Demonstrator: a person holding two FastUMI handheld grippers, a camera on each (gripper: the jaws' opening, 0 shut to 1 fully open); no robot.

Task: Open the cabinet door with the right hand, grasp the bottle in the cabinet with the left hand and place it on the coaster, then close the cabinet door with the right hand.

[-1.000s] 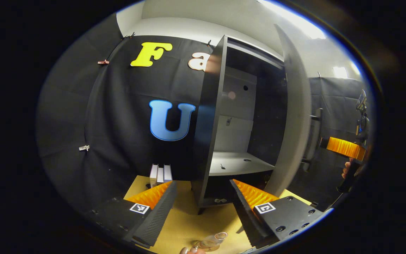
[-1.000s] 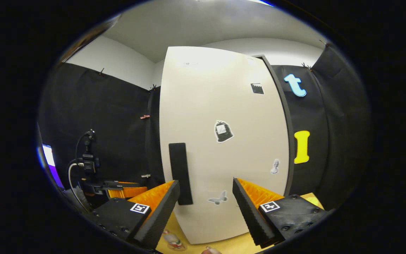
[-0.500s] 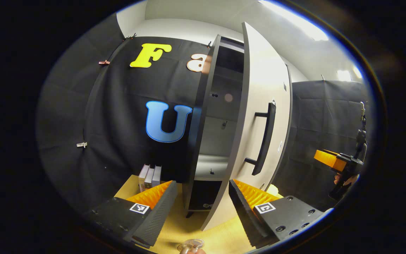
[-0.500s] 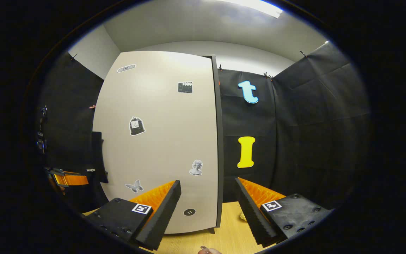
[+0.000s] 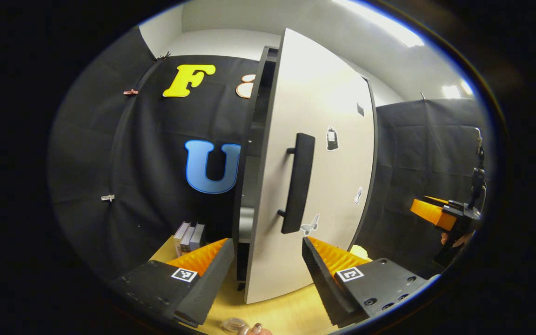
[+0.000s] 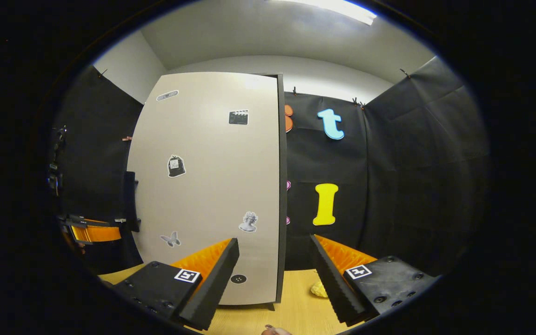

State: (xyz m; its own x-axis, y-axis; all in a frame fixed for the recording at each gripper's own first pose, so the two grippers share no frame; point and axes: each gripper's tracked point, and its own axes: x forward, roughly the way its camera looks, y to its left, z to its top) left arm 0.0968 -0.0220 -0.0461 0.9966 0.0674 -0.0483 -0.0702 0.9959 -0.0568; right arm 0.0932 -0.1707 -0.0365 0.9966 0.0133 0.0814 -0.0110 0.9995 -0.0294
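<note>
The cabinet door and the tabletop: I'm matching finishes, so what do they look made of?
The cabinet door looks like matte off-white laminated board: flat and evenly coloured, with a dark edge. Its handle is matte black, material unclear. The tabletop looks like light wood or wood-look laminate, faintly grained.

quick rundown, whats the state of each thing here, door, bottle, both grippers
cabinet door: nearly shut, a narrow gap left at its handle edge
door handle: free, nothing gripping it
bottle: out of the cabinet, upright on the table, just its open mouth in view
left gripper: open, empty
right gripper: open, empty, clear of the door
</note>
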